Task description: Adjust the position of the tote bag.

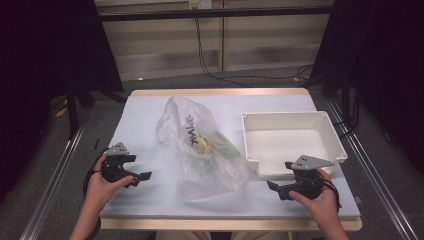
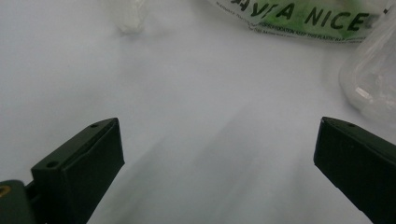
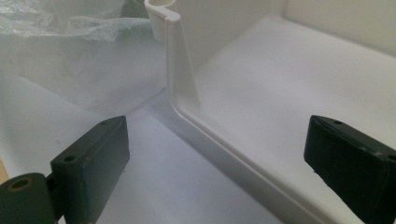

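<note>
The left hand-held gripper (image 1: pixel 142 176) sits left of the plastic bag (image 1: pixel 200 145), jaws apart and empty. The bag lies mid-desk (image 1: pixel 145 115), thin, crinkly and probably slippery; best pinched at a loose fold. Inside show yellowish and green items. Right of the bag, the right hand-held gripper (image 1: pixel 274 189), also agape, fronts an empty white tray (image 1: pixel 292 172).

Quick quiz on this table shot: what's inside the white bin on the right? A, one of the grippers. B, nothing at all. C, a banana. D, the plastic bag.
B: the white bin shows a bare floor in the high view, while the plastic bag lies beside it on the table.
</note>
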